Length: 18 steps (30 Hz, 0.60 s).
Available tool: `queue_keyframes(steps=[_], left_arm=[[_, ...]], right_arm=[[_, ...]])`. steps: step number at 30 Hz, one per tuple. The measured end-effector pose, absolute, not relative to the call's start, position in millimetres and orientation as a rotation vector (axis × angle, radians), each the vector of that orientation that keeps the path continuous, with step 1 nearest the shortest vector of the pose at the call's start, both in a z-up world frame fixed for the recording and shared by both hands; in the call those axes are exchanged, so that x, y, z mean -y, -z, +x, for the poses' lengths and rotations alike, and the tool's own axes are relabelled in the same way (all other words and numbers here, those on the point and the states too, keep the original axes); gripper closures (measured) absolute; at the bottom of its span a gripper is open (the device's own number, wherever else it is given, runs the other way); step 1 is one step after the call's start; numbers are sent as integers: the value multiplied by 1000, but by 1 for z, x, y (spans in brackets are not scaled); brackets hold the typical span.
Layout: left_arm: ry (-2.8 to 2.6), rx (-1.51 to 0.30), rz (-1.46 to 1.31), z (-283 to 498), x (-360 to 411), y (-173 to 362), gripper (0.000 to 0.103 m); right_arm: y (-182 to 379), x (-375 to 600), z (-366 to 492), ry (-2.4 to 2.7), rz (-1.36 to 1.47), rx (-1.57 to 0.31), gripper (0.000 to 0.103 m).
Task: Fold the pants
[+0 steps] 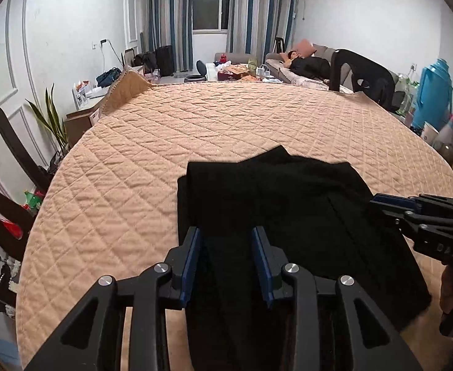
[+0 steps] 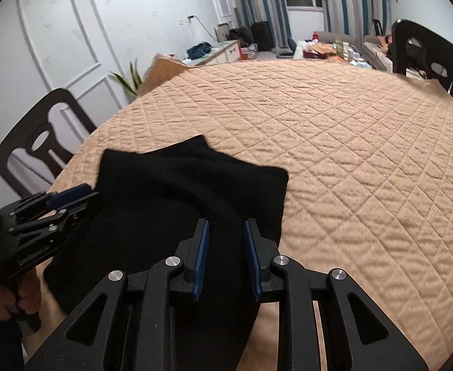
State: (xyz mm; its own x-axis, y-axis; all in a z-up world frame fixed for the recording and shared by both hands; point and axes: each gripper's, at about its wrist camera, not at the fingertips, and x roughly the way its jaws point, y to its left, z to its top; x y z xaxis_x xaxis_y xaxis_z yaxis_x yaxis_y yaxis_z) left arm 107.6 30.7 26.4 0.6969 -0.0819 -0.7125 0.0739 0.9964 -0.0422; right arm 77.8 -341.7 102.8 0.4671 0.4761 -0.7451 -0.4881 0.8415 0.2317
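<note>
Black pants (image 1: 276, 204) lie folded into a rough rectangle on the peach quilted table cover (image 1: 195, 130), near its front edge. My left gripper (image 1: 226, 241) hovers over their left part. Its blue pads (image 1: 192, 259) stand apart and flat black cloth shows in the gap. The right gripper (image 1: 378, 201) comes in from the right at the pants' edge. In the right wrist view my right gripper (image 2: 226, 232) is over the right part of the pants (image 2: 177, 191), with its pads apart and no cloth bunched between them. My left gripper (image 2: 78, 196) sits at the pants' left edge.
Dark wooden chairs stand around the table: one at the left (image 1: 7, 167), one at the far right (image 1: 362, 74). A blue thermos (image 1: 435, 92) and bottles crowd the right side. A person lies on a sofa (image 1: 303, 65) at the back. A hand (image 2: 13, 296) holds the left gripper's handle.
</note>
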Motion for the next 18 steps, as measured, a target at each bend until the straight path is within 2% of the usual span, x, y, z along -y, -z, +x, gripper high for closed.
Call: queue_keyframes(steps=[8,18], left_arm=[[103,-767,5,53,-21,-33,65],[90,-763,-5,39,-18,-22,65]], right_arm=[[-107,349,20,-663,-81,-877,79],[-100,358,-2,-647,-112,-845,79]])
